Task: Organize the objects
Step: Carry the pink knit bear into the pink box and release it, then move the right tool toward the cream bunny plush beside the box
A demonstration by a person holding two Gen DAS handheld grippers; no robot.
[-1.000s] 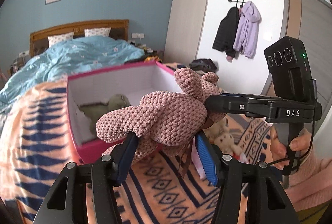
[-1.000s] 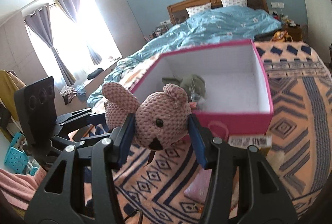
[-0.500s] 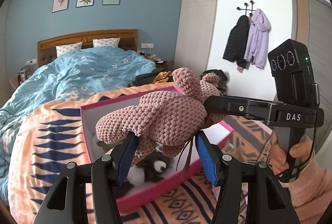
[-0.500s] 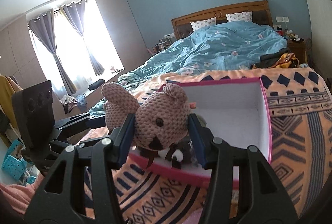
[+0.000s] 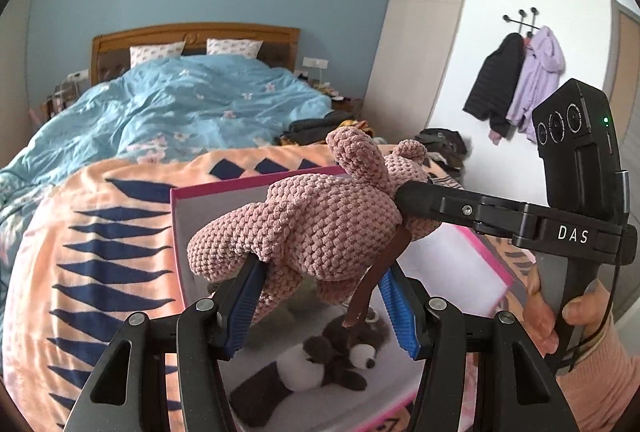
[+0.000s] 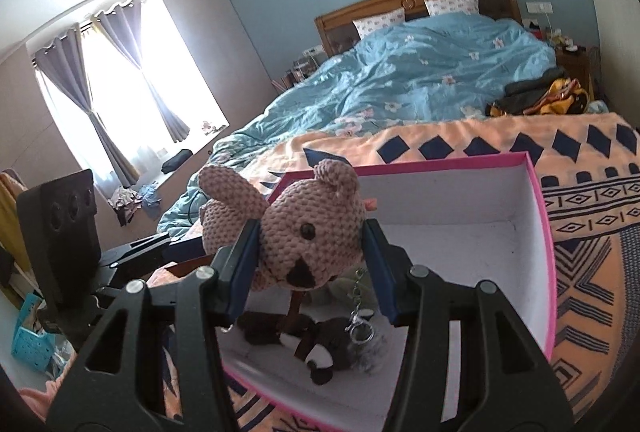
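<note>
A pink knitted bear [image 5: 320, 228] hangs in the air over a pink box [image 6: 544, 232], and two tools hold it at once. The left tool [image 5: 320, 308] pinches the bear's body and legs between its blue pads [image 5: 394, 308]. The right tool [image 6: 310, 272] pinches the bear's head, one pad on each cheek, so the face with its dark eye and brown nose looks out toward the camera. In the left wrist view the right tool reaches in from the right side, and a hand [image 5: 560, 316] in a pink sleeve grips its handle. A brown ribbon [image 5: 376, 280] dangles down from the bear's neck. The box is open at the top, white inside, and it sits on an orange blanket with dark blue shapes [image 6: 592, 216] spread over the bed. Inside the box, right under the bear, lies a brown and white stuffed animal [image 5: 320, 364]. Next to it is a greenish soft toy with a metal key ring [image 6: 360, 328]. Behind the blanket is a blue flowered quilt [image 6: 420, 72], two pillows and a wooden headboard.
</note>
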